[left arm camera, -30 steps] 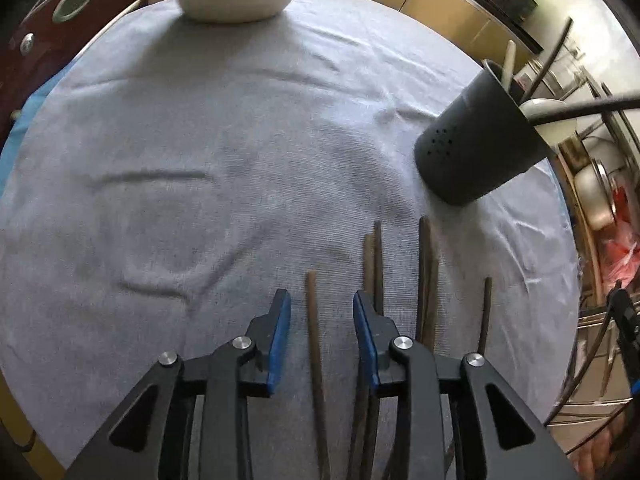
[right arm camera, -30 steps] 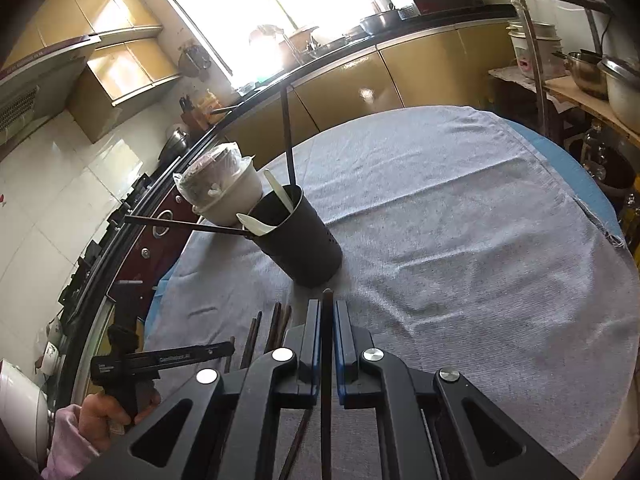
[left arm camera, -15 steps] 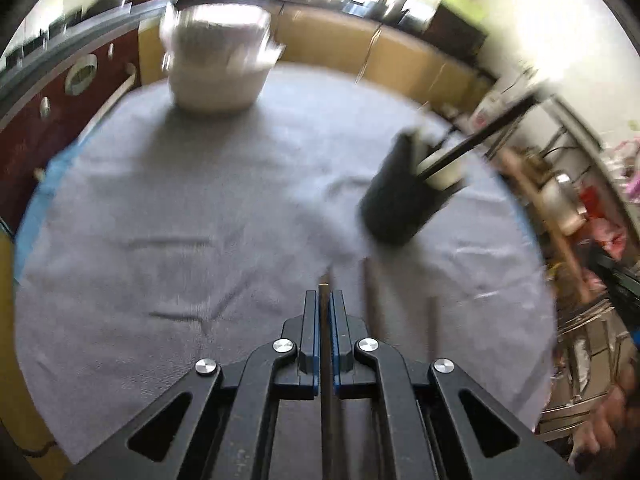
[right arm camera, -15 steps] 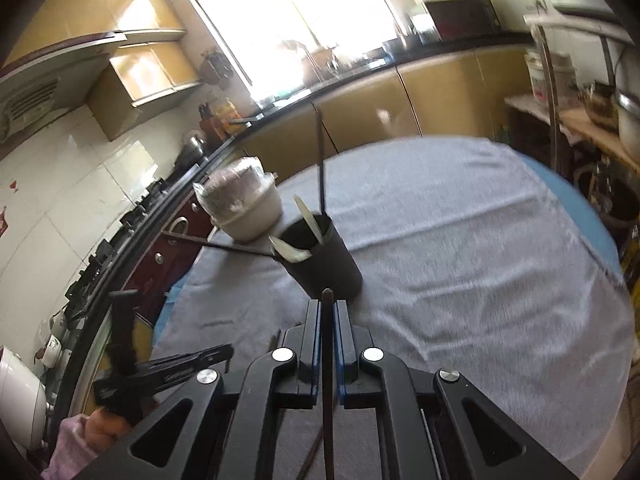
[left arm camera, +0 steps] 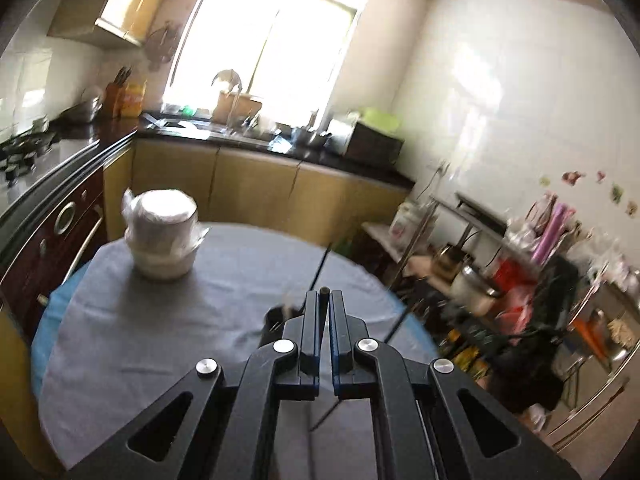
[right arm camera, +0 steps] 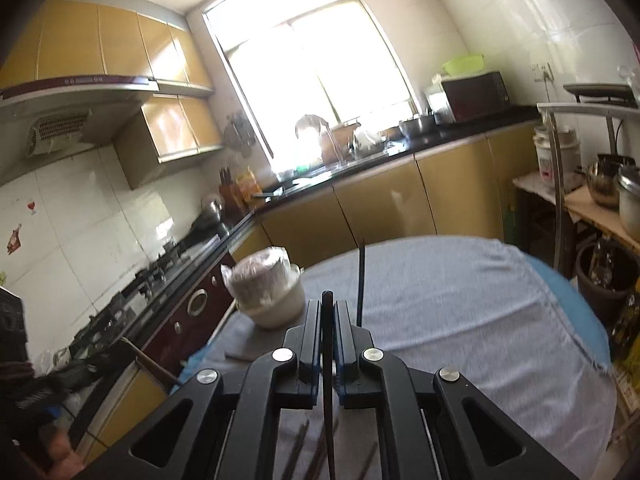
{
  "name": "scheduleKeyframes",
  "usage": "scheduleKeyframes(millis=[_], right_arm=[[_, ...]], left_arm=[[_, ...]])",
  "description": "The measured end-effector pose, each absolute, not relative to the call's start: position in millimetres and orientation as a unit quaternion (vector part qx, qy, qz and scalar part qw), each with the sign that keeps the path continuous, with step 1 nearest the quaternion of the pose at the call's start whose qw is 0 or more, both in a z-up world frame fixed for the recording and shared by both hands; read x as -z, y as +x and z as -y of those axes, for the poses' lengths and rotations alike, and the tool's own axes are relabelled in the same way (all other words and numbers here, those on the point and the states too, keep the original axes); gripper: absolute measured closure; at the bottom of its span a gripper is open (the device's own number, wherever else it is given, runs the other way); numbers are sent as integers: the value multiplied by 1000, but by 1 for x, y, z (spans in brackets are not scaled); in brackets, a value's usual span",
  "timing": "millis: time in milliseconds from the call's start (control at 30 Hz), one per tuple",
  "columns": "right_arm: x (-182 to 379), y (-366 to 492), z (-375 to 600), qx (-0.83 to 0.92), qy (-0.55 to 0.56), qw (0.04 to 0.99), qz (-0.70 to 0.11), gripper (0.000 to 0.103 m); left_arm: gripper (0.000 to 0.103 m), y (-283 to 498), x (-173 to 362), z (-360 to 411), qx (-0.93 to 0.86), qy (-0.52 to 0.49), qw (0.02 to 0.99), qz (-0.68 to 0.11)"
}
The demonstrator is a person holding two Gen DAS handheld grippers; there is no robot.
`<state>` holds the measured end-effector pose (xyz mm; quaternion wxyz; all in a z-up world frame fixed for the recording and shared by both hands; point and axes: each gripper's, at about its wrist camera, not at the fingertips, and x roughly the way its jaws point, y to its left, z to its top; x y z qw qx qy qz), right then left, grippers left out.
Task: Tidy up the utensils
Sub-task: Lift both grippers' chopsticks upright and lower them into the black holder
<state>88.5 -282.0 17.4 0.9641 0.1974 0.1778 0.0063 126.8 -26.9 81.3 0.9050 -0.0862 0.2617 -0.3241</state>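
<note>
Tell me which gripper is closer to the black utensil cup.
Right, probably. The cup is hidden just behind the right gripper, one standing chopstick poking up; from the left gripper it looks small, ahead.

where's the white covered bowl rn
In both wrist views the white covered bowl sits on the far left part of the grey tablecloth, near the table's edge closest to the stove counter.

Left gripper (left arm camera: 324, 304) black angular arms, blue-edged fingers (silver round screws), right gripper (right arm camera: 328, 316) matching
</note>
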Motion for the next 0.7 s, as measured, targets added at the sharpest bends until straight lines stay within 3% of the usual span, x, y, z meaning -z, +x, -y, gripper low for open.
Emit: scheduleKeyframes(millis=[400, 700], right_arm=[[-89, 130, 275, 8, 131, 983, -129, 97], [-104, 173, 270, 17, 106, 988, -107, 97]], left_arm=[[99, 188, -138, 70, 316, -58, 915, -244], [99, 229, -159, 76, 289, -55, 932, -214]])
